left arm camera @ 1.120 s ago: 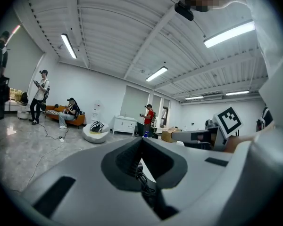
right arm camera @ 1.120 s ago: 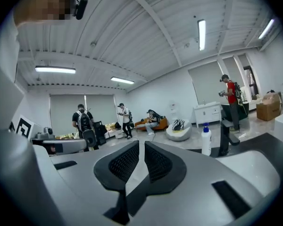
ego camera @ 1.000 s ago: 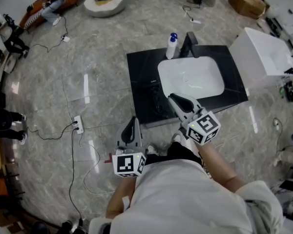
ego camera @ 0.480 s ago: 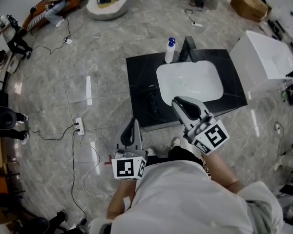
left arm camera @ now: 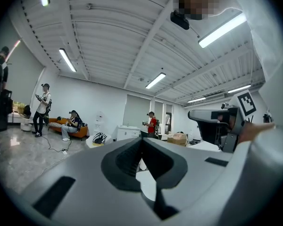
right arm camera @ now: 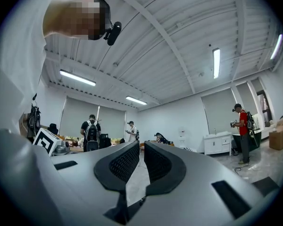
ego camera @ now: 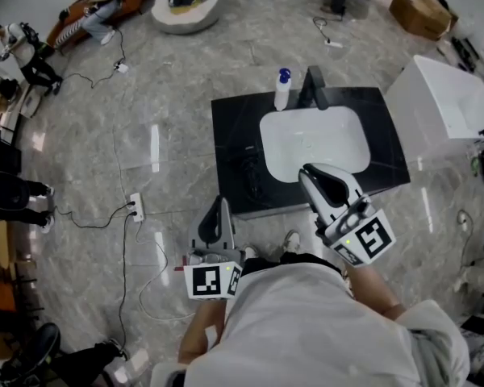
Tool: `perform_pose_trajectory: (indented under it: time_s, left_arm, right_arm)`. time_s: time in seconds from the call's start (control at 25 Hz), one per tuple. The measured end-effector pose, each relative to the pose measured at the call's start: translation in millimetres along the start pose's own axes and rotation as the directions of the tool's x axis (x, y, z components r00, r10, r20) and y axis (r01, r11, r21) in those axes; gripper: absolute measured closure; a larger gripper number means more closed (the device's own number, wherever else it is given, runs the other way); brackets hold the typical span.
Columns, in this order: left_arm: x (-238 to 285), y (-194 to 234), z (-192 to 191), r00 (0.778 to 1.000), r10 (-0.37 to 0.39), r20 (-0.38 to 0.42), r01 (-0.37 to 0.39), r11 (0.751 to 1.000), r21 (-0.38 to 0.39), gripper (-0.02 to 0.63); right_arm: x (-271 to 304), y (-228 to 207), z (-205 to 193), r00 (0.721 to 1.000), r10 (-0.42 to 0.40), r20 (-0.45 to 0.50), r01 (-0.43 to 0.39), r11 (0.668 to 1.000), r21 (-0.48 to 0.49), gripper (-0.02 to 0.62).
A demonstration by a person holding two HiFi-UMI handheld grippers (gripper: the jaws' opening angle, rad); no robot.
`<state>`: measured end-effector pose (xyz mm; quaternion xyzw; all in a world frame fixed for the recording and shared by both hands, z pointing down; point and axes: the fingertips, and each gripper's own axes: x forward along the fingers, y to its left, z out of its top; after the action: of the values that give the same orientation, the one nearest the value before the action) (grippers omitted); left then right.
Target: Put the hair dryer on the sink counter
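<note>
The black sink counter point(ego camera: 387, 147) with its white basin point(ego camera: 315, 139) stands on the floor ahead of me. A dark hair dryer point(ego camera: 250, 170) lies on the counter left of the basin, hard to make out against the black top. My left gripper point(ego camera: 218, 205) is held close to my body, short of the counter's front edge, jaws shut and empty point(left arm camera: 142, 141). My right gripper point(ego camera: 323, 176) hangs above the counter's front edge by the basin, also shut with nothing between its pads point(right arm camera: 141, 149). Both gripper views look up at the ceiling and far walls.
A blue-capped bottle point(ego camera: 281, 87) and a black faucet point(ego camera: 313, 83) stand at the counter's back. A white cabinet point(ego camera: 448, 95) sits to the right. A power strip point(ego camera: 135, 208) with cables lies on the floor at left. People stand and sit along the room's edges.
My right gripper has drawn back from over the counter towards my body and to the right. The left gripper has hardly moved. The head view has shifted slightly.
</note>
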<state>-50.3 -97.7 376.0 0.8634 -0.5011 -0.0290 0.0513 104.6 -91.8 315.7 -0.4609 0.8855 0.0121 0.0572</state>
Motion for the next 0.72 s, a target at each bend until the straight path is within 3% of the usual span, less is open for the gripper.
perform_pose_trajectory:
  time_s: [0.72]
  left_arm:
    - [-1,-8,3,1.000,0.028,-0.010,-0.027,0.999,0.029,0.604]
  right_arm:
    - [4,5,3,0.998,0.058,0.008,-0.058,0.998,0.024,0.545]
